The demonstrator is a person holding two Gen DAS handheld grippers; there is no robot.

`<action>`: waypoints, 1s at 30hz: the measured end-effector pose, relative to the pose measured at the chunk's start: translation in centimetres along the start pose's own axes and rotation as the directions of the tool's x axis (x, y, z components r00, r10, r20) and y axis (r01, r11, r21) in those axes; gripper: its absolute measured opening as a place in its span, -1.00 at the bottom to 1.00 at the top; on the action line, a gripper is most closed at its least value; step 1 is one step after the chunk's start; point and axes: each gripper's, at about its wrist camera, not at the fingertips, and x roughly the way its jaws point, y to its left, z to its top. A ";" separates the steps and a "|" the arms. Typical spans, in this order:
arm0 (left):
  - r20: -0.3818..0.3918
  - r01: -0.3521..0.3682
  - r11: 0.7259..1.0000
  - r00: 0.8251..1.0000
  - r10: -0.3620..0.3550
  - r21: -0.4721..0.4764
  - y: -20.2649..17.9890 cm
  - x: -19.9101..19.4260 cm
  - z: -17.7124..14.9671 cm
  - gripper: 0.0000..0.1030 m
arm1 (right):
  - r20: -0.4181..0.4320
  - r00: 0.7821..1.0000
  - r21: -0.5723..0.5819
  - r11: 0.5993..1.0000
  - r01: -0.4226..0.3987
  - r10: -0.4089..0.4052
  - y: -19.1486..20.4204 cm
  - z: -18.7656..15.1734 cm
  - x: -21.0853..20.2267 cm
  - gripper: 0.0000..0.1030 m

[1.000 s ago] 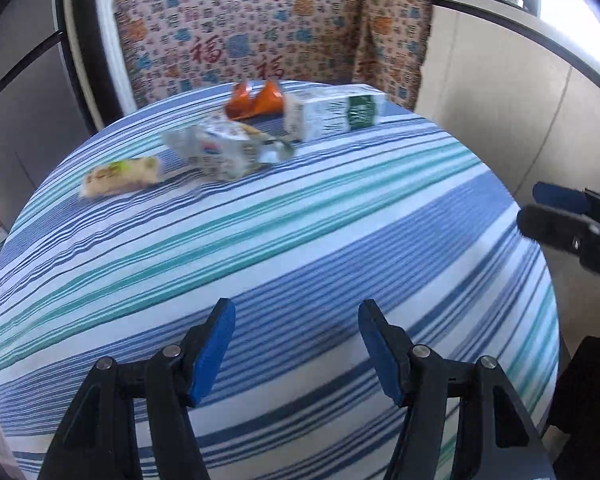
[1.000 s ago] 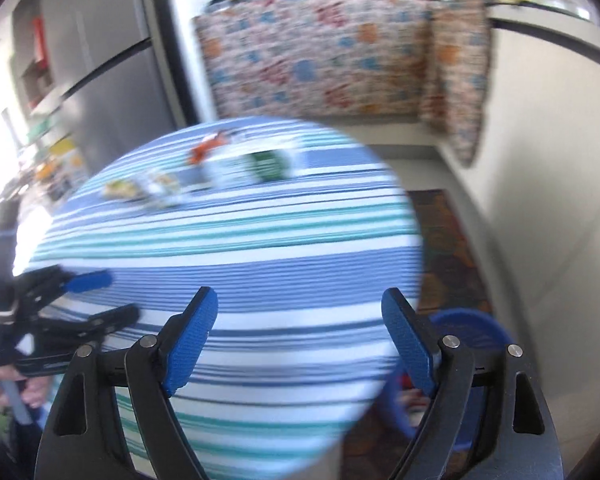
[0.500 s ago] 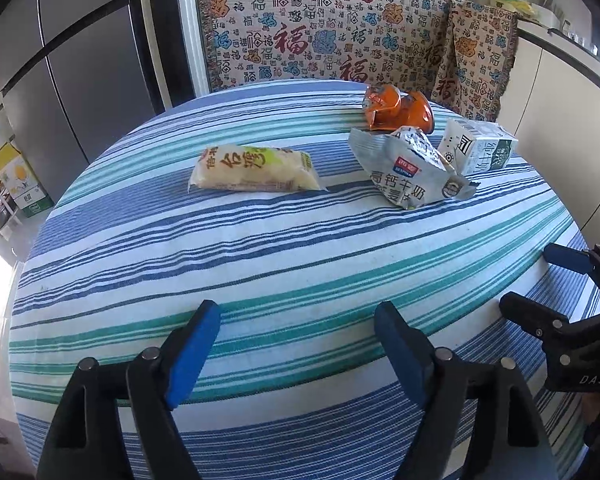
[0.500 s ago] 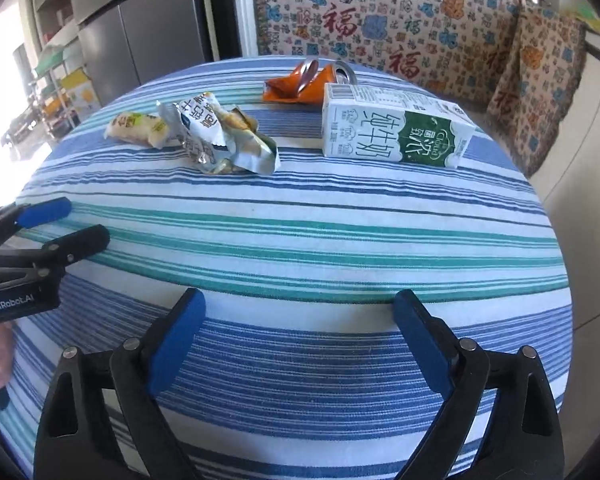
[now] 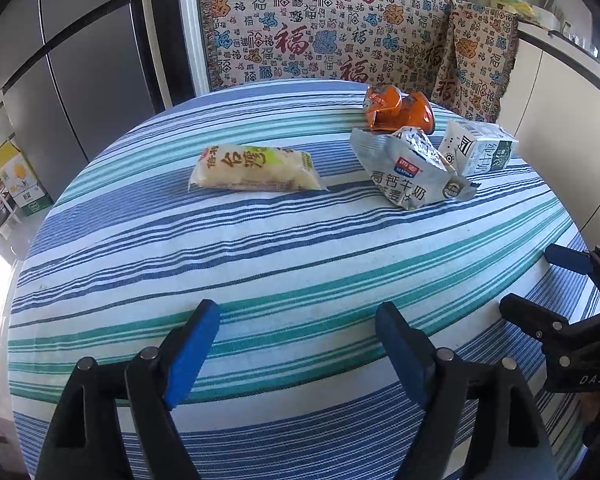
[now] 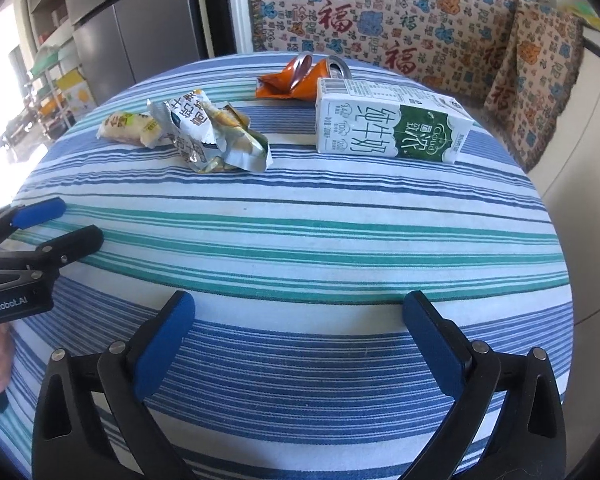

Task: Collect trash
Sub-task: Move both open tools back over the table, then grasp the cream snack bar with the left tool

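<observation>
L gripper [image 5: 298, 344]: jaws spread wide, nothing held; hovers over near edge of table [image 5: 260, 264], aimed twd the bun pack. Also seen at left edge of the R view, open there too.
R gripper [image 6: 296, 336]: jaws spread wide, empty; held over near blue stripes, aimed twd the carton. Seen at right edge of the L view, open.
Table: round, striped cloth; near half bare of trash, all 4 items grouped at far side.
Bun pack [image 5: 254, 168]: sealed yellowish wrapper, lying flat, leftmost item, apart from the rest in L view.
Foil bag [image 5: 410, 168]: crumpled, torn open, mid-group; in the R view its left end overlaps the bun pack, whether touching can't be told.
Carton [image 6: 392, 124]: milk box on its side, rightmost, just beside the foil bag.
Can [image 5: 398, 110]: orange, crushed, farthest, just behind bag & carton.
Bin: not seen in either current view.
Progress: judged at the very start. 0 of 4 items picked up, none gripped; all 4 left to be grasped & binned.
Vs 0.5 s ago: items unmoved, same layout. L view brought a bit closer, bun pack sits nearer centre. R view nudged fwd, carton & bag appear slightly larger. Both grippers' openings unchanged.
Vs 1.0 s ago: views were blurred & farther back; a blue bin was seen by the table's right side in the R view, now out of frame.
</observation>
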 end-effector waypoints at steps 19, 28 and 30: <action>-0.074 0.230 0.902 0.973 -0.218 0.365 6.4 4.7 7.9 0.62 | -0.001 1.000 0.003 1.000 0.001 -0.001 -0.2 -0.1 0.0 0.99; -0.081 0.307 0.831 0.949 -0.305 0.464 6.4 7.3 10.8 0.67 | -0.001 1.000 0.002 1.000 0.002 -0.002 -0.3 -0.1 0.0 0.99; -0.081 0.317 0.829 0.945 -0.316 0.461 6.6 7.5 11.2 0.67 | -0.001 1.000 0.003 1.000 0.002 -0.002 -0.3 -0.2 0.0 0.99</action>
